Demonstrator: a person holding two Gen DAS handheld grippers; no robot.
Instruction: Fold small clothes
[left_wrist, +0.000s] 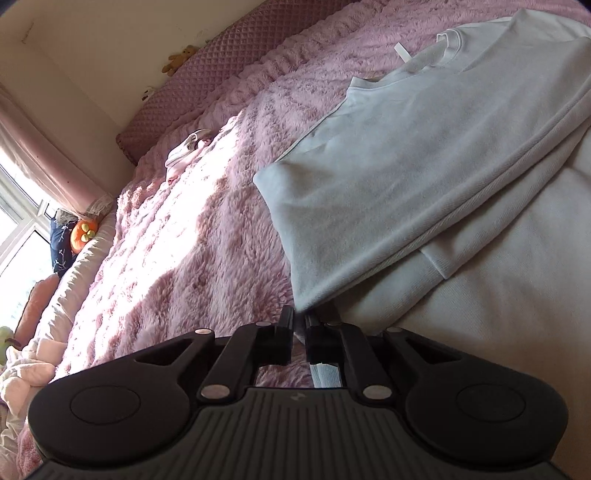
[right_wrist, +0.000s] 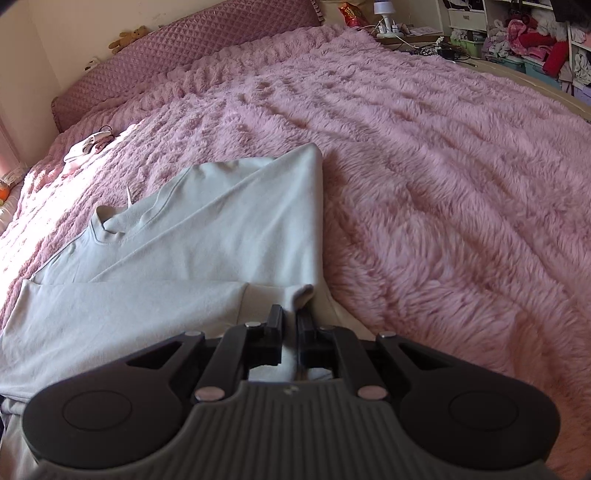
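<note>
A pale grey-blue sweatshirt (left_wrist: 406, 155) lies partly folded on a fluffy pink blanket (left_wrist: 184, 229), its sides turned in over the body and the collar pointing away. My left gripper (left_wrist: 300, 321) is shut on the sweatshirt's near left corner. In the right wrist view the same sweatshirt (right_wrist: 207, 236) lies to the left and ahead on the pink blanket (right_wrist: 443, 184). My right gripper (right_wrist: 290, 319) is shut on a bunched corner of its near right edge. A cream inner layer shows under both grippers.
A quilted mauve headboard (right_wrist: 184, 40) runs along the far side of the bed. A small white garment (right_wrist: 88, 146) lies near it; it also shows in the left wrist view (left_wrist: 186, 149). A cluttered nightstand (right_wrist: 402, 27) and shelves (right_wrist: 535, 40) stand at the far right.
</note>
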